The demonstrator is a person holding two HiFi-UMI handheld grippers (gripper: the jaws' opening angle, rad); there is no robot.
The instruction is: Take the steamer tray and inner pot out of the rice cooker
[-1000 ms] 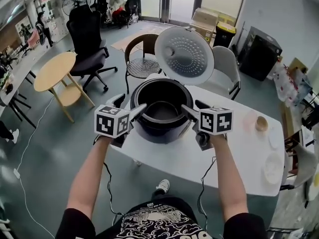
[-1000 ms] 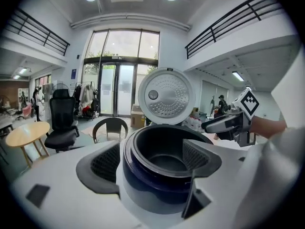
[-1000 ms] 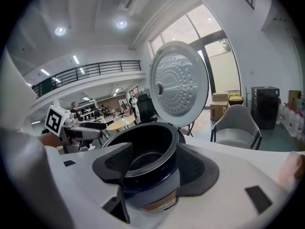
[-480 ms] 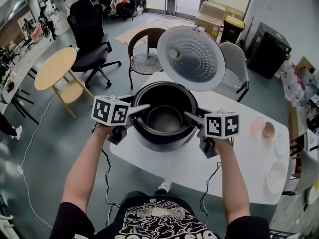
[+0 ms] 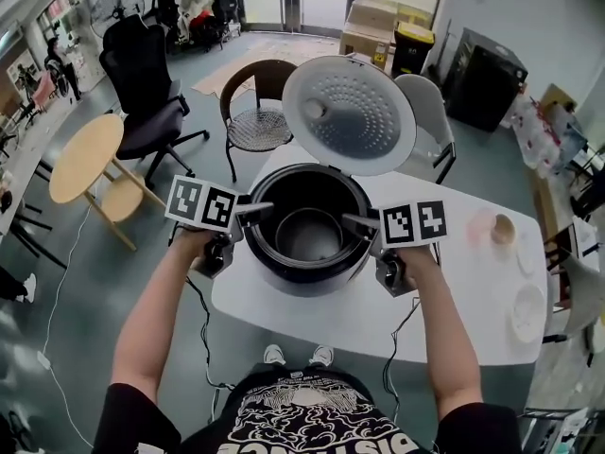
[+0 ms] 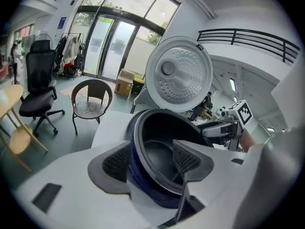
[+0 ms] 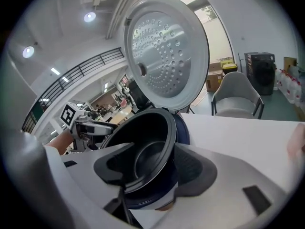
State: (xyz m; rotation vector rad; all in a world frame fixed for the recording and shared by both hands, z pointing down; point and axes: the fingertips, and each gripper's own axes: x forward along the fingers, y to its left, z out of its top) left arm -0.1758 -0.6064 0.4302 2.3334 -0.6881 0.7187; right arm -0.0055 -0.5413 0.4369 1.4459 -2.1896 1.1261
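pot (image 5: 307, 235) in cooker (image 5: 284, 277) at 12 o'clock | left tool (image 6: 151, 161) jaws just been closing, right tool (image 7: 159, 161) parted, both astride rim (image 6: 135, 142), unpinched | risk: we clamp cooker too, pot won't lift

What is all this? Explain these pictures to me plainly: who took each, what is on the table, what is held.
No robot here: a person holds a two-jaw tool in each hand. The overhead picture comes from a head camera looking down; the other two from cameras riding on the left tool and right tool. On the white table stands a dark blue round rice cooker, its perforated silver lid raised, a dark pot inside. Each tool straddles the cooker's rim; jaws have just been closing but not yet gripping. Nothing is held.
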